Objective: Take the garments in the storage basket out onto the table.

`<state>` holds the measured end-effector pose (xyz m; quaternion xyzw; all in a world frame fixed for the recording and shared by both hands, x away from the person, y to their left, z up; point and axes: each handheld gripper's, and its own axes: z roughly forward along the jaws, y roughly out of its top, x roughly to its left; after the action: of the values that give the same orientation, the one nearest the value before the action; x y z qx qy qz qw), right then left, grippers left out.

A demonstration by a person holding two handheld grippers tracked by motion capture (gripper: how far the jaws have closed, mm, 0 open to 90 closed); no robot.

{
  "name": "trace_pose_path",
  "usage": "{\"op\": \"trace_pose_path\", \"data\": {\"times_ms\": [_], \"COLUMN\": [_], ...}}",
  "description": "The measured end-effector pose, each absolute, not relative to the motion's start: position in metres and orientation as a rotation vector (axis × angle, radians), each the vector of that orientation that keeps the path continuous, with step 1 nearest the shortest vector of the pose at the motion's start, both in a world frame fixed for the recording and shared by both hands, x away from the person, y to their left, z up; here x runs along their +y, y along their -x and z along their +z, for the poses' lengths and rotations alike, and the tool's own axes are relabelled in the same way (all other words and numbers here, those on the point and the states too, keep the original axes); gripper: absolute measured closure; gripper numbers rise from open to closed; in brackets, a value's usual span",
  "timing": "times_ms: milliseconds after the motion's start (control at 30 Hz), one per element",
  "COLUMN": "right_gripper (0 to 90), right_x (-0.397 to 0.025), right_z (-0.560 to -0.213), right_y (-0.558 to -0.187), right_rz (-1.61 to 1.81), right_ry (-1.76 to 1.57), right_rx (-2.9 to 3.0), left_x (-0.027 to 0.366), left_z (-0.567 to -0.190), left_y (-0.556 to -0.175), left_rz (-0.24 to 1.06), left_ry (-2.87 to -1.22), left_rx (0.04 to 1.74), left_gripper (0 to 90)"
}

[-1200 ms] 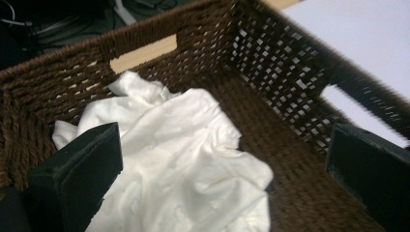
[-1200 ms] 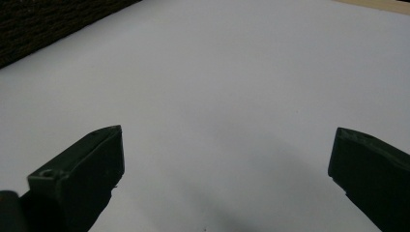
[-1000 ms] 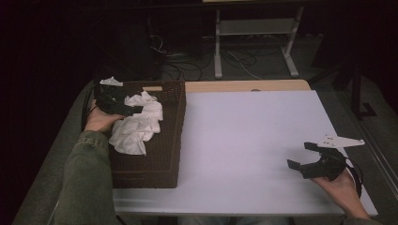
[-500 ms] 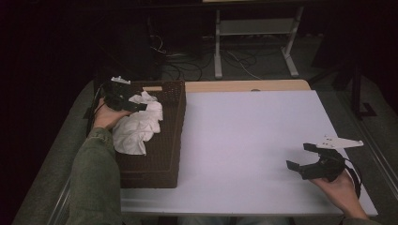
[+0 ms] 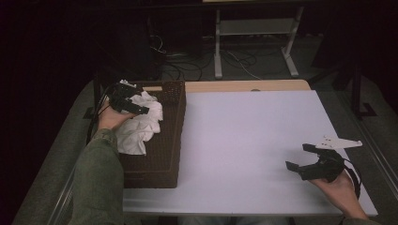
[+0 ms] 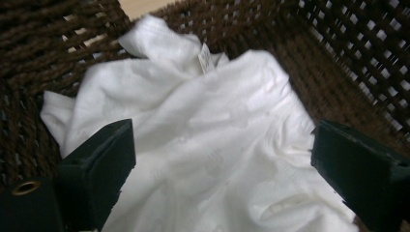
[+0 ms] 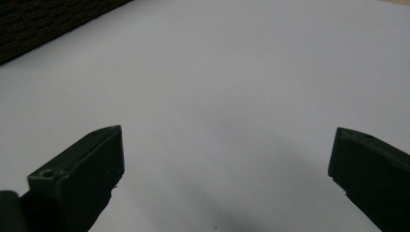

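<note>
A dark brown woven basket (image 5: 164, 154) stands on the left part of the table, and a crumpled white cloth (image 5: 141, 126) lies inside it. My left gripper (image 5: 136, 104) hangs over the far end of the basket, open, just above the cloth. In the left gripper view the white cloth (image 6: 212, 150) spreads between the two wide-apart jaws, with a small tag (image 6: 205, 57) near its top, and the basket wall (image 6: 333, 72) rises behind. My right gripper (image 5: 300, 157) rests low at the near right of the white table (image 5: 244, 136), open, with bare surface between its jaws (image 7: 222, 145).
A strip of bare wood (image 5: 244, 86) runs along the table's far edge. Beyond it stand a white metal frame (image 5: 253, 42) and cables (image 5: 178, 65) on a dark floor. The basket's corner (image 7: 43, 24) sits at the upper left of the right gripper view.
My left gripper has moved toward the far end of the basket, over the cloth. The right gripper has stayed about where it was.
</note>
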<state>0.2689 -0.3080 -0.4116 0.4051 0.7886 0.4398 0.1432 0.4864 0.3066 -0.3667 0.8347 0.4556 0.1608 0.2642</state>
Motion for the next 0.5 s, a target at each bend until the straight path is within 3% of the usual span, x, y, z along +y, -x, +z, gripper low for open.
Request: {"op": "trace_pose_path", "data": {"times_ms": [167,267,500], "right_gripper": [0.0,0.0,0.0], "right_x": [-0.307,-0.306,-0.305], "right_z": [-0.412,-0.413,-0.413], "right_y": [-0.269,-0.269,-0.269], "right_rz": [1.263,1.259,1.249], "right_ry": [-1.173,-1.170,-1.172], "right_rx": [2.284,2.289,2.298], "left_x": [0.302,0.301,0.302], "left_z": [-0.373,-0.383,-0.392], "left_y": [-0.487,-0.490,-0.492], "left_rz": [0.426,0.343,0.348], "left_ry": [-2.301,-2.316,-2.348], "left_rx": [1.239,1.271,1.313], "left_gripper": [12.0,11.7,13.9]}}
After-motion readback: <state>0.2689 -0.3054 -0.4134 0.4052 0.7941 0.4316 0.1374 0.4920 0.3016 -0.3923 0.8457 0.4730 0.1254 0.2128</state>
